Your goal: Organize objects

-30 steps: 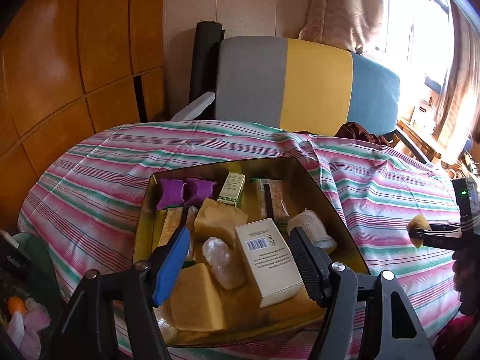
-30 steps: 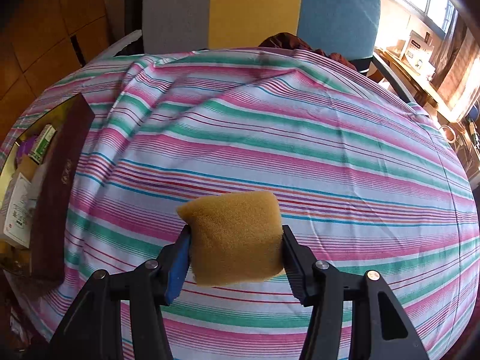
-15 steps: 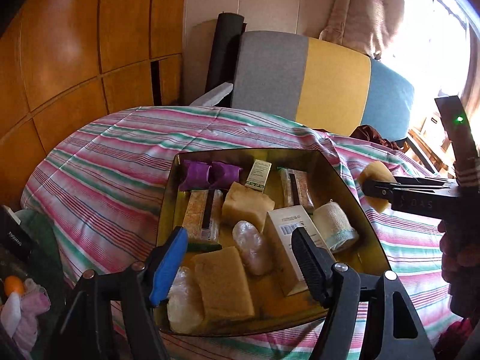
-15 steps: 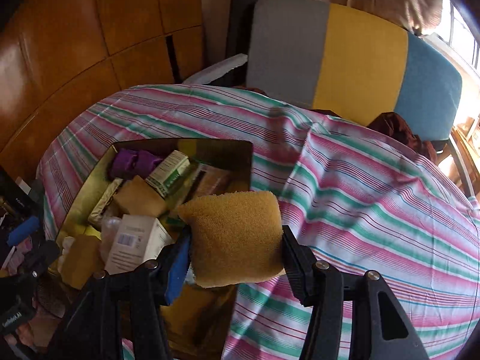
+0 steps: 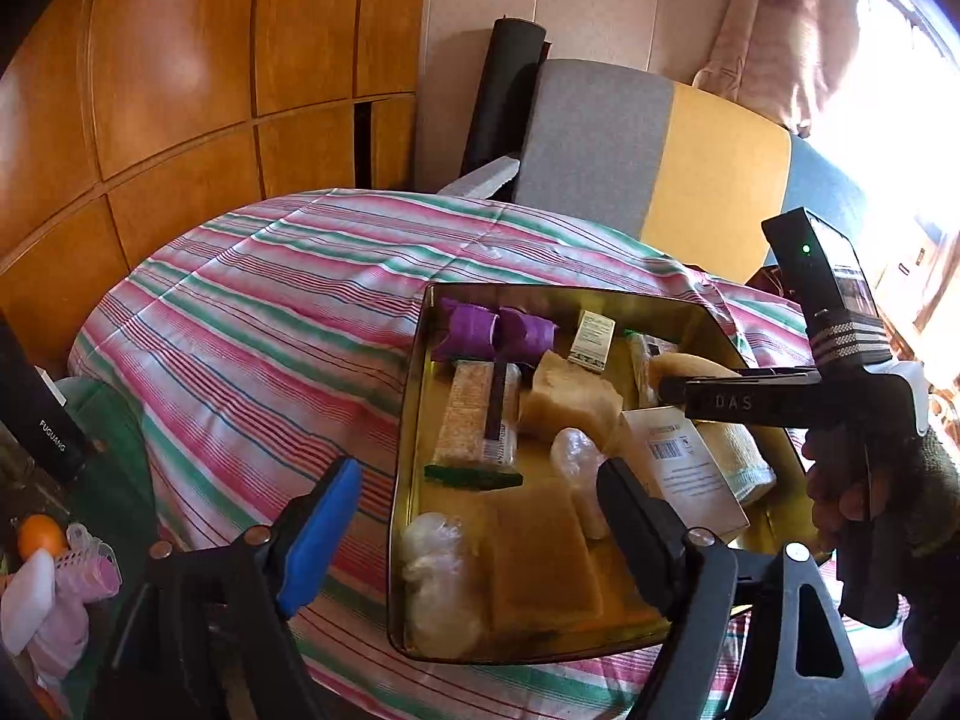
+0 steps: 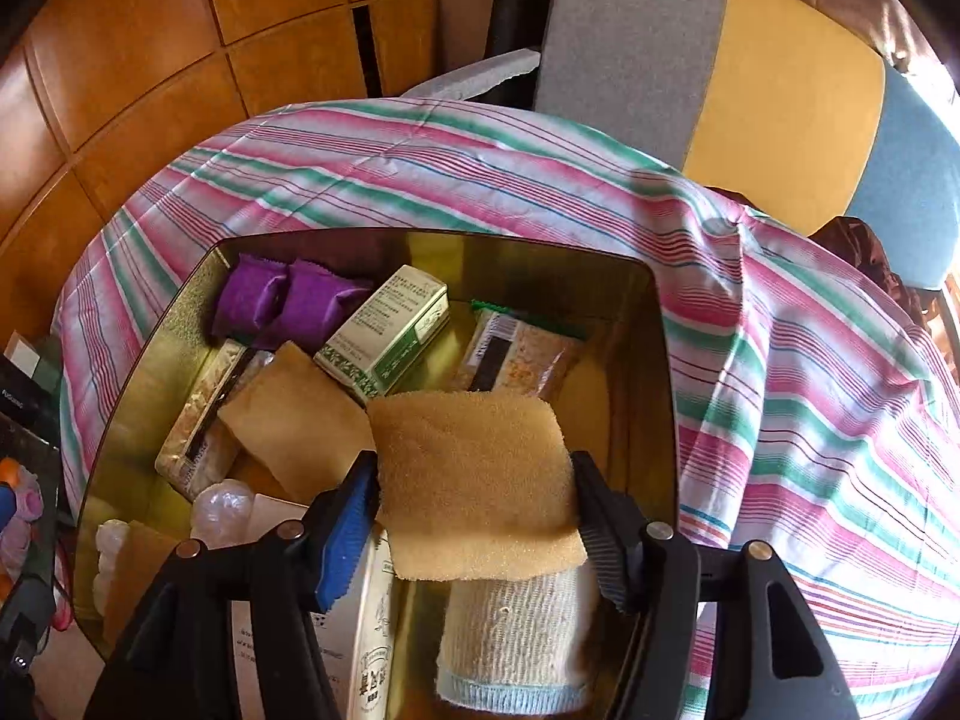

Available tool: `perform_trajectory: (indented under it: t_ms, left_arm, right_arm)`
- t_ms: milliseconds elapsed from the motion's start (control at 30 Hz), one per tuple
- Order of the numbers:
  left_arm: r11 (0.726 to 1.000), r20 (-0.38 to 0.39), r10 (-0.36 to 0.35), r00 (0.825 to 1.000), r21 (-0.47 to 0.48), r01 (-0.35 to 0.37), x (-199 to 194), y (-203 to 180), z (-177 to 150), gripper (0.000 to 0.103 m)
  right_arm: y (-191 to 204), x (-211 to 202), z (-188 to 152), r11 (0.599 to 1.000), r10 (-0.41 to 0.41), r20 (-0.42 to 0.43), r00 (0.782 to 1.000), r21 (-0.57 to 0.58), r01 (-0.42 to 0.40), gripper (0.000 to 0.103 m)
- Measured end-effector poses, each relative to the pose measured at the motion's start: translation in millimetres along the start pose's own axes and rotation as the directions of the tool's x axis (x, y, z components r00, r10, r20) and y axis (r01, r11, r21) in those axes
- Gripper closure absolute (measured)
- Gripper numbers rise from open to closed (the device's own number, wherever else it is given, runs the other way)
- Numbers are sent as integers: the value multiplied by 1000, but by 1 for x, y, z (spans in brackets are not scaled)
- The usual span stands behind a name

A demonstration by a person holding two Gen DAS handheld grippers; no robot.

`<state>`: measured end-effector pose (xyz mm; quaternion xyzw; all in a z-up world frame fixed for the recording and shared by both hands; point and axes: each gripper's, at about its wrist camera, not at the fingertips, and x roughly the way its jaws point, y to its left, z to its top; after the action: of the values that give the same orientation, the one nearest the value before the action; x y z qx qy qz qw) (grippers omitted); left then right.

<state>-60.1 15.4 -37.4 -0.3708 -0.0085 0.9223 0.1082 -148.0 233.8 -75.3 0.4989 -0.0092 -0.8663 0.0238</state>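
A gold tin [image 6: 648, 396] sits on a bed covered with a striped sheet [image 6: 810, 408]; the right gripper [image 6: 477, 531] hangs above the tin's near right part with a yellow sponge [image 6: 474, 480] between its jaws; the jaws are opening, and the sponge still spans the gap, its edges against both pads, so the grasp looks loose rather than clenched; the sponge is tilted flat over a rolled white towel [image 6: 516, 648] with a blue edge, which lies in the tin just below it.

In the left wrist view the same sponge [image 5: 690, 367] peeks out past the tip of the right gripper [image 5: 672, 387], over the tin's right side; a hand [image 5: 852, 486] grips that tool at the right edge.

The left gripper [image 5: 480, 525] is released, its jaws opening with nothing clamped; it hovers over the tin's [image 5: 403, 480] near left wall, the blue pad outside the wall above the sheet [image 5: 252, 324], the black pad over the contents.

Inside the tin: two purple pouches [image 6: 288, 303] at the far left corner; a green and white box [image 6: 390, 336] leaning beside them; a clear snack pack [image 6: 516, 360] at the far right; another snack pack [image 6: 198, 426] along the left wall; a second sponge [image 6: 294, 420] just left of the held one; a white box [image 5: 684, 468] with a barcode near the towel [image 5: 735, 456]; a third sponge [image 5: 540, 564] at the near wall, with clear wrapped lumps [image 5: 438, 582] beside it.

A grey, yellow and blue chair back [image 6: 720, 42] stands beyond the bed.
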Motion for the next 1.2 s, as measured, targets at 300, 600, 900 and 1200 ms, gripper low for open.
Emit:
perform_trajectory:
  t_ms: [300, 600, 900, 1200]
  left_arm:
    - [1000, 26, 21, 999, 0, -21, -7, -3, 2, 8]
    - [998, 68, 61, 996, 10, -62, -26, -12, 2, 0]
    - [992, 106, 123, 987, 2, -124, -47, -21, -3, 0]
    - [987, 134, 158, 978, 9, -160, -63, -29, -14, 0]
  right_arm:
    - [-4, -28, -14, 998, 37, 99, 994, 46, -42, 26]
    - [3, -66, -52, 997, -32, 182, 983, 80, 17, 25]
    - [4, -96, -98, 986, -114, 236, 965, 147, 80, 25]
    - [8, -120, -121, 968, -204, 289, 935, 202, 149, 25]
